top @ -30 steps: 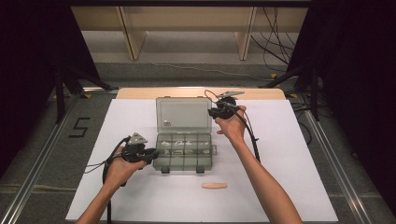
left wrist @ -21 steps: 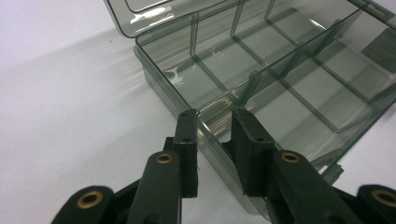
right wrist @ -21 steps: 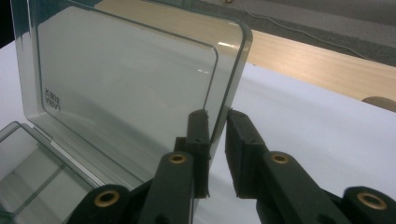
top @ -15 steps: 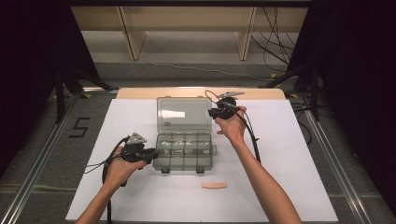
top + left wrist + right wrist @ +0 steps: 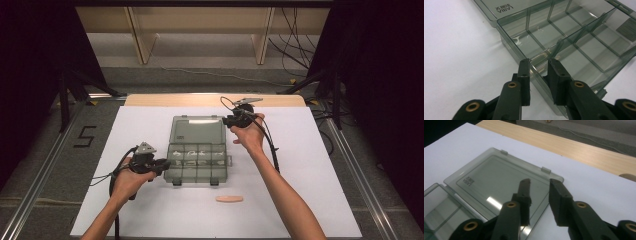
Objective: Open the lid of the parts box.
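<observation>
1. Pinching the organizer box [image 5: 564, 47] wall, your left gripper [image 5: 537, 66] shows its clear, empty compartments up close.
2. Your right gripper [image 5: 539, 186], jaws just opening and released, hovers over the flat-open lid [image 5: 499, 180] behind the box.

Open box [image 5: 196, 152] mid-table, bare sheet [image 5: 310, 165] around

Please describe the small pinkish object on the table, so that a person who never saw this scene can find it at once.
Start at the white table top and find the open smoky-clear compartment box in its middle. Move from the box's front edge toward the person: the pinkish oblong piece lies flat there, alone, slightly to the right. It is the one small, opaque, warm-coloured thing on the white surface.
</observation>
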The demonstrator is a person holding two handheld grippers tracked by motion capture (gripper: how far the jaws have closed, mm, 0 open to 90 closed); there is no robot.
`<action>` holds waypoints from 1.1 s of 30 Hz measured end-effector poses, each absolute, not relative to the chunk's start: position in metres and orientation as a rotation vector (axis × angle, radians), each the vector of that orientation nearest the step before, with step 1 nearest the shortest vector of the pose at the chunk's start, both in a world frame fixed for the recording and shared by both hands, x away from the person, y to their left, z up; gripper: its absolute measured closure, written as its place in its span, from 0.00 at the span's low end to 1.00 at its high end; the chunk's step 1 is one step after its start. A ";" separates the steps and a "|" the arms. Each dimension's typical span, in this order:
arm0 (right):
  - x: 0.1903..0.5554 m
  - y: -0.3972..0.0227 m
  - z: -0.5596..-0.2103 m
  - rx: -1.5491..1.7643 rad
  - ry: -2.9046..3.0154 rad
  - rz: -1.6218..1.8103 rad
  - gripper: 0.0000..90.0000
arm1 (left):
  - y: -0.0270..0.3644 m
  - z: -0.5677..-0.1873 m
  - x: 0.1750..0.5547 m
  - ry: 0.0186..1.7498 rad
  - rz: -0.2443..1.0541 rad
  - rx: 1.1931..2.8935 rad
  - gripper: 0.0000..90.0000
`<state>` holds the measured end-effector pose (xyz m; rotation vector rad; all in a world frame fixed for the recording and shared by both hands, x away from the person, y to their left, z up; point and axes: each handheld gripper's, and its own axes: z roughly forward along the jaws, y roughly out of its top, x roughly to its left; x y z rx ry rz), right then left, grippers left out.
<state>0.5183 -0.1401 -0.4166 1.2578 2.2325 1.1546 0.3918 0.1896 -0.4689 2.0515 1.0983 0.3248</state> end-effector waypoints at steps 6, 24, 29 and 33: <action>0.508 -0.141 -0.406 1.127 2.275 1.172 0.62 | 0.190 -0.469 0.392 1.095 0.327 2.056 0.81; 0.433 -0.150 -0.381 0.720 2.489 1.201 0.44 | 0.190 -0.468 0.391 1.108 0.299 2.049 0.74; 0.420 -0.151 -0.380 0.660 2.535 1.165 0.42 | 0.188 -0.465 0.389 1.105 0.307 2.044 0.66; 0.416 -0.153 -0.381 0.638 2.543 1.149 0.40 | 0.185 -0.464 0.386 1.085 0.334 2.014 0.59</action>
